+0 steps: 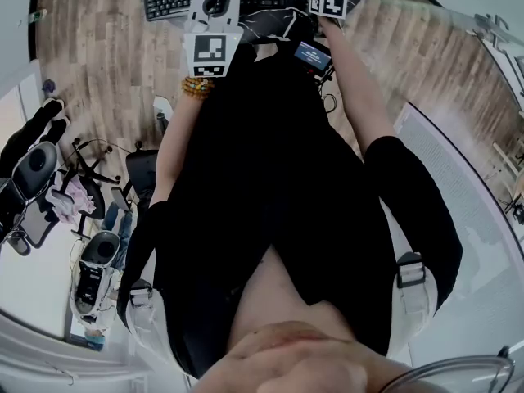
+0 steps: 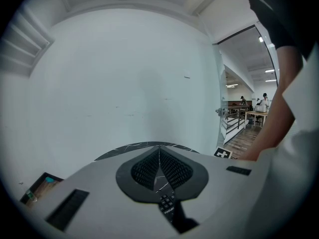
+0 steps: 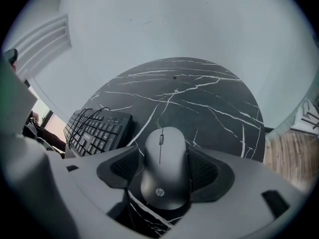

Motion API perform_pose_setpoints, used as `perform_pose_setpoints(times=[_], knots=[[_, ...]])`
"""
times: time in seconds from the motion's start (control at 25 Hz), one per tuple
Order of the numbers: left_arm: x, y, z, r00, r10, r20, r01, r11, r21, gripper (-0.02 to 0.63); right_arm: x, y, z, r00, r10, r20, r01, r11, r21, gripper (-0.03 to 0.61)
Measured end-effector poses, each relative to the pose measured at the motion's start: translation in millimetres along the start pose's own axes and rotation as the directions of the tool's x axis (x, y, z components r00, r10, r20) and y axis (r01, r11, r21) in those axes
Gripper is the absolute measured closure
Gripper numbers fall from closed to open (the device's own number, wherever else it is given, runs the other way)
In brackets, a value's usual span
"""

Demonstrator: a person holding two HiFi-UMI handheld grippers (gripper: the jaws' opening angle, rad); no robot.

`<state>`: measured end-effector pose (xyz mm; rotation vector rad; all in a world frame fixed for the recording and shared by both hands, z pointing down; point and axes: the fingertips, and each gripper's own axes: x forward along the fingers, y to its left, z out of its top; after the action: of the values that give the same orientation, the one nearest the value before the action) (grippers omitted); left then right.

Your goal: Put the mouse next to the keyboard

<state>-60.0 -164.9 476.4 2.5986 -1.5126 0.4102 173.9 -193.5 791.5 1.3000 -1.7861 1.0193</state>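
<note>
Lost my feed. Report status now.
Left gripper shut, empty. Right gripper shut on mouse, at the marble table. Keyboard to mouse's left; no obstacle visible between.

mouse (image 3: 164,168): "hp" logo in a ring, on the rear of its shell
keyboard (image 3: 97,131): white key legends, too small to read
small screen (image 1: 313,54): bluish lines, illegible
left marker cube (image 1: 210,49): black-and-white square code, no letters
right marker cube (image 1: 327,5): the same kind of code

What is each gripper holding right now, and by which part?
The right gripper clamps the mouse by its two long sides; the left gripper is shut, empty.
</note>
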Motion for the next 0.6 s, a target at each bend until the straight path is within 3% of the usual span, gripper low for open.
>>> perform_pose_setpoints(times=[0.12, 0.36, 0.6], knots=[[-3, -1, 5, 1.0, -0.005, 0.015, 0.005, 1.0, -0.003, 0.597, -3, 1, -3, 1.0, -0.002, -0.022, 0.002, 1.0, 0.005, 0.29], [-9, 0, 4, 1.0, -0.012, 0.026, 0.012, 1.0, -0.007, 0.597, -19, 6, 6, 1.0, -0.003, 0.028, 0.003, 1.0, -0.009, 0.29], [-7, -2, 8, 0.998, -0.035, 0.047, 0.035, 0.999, -0.008, 0.597, -48, 10, 31, 0.989, -0.032, 0.145, 0.037, 0.999, -0.03, 0.29]])
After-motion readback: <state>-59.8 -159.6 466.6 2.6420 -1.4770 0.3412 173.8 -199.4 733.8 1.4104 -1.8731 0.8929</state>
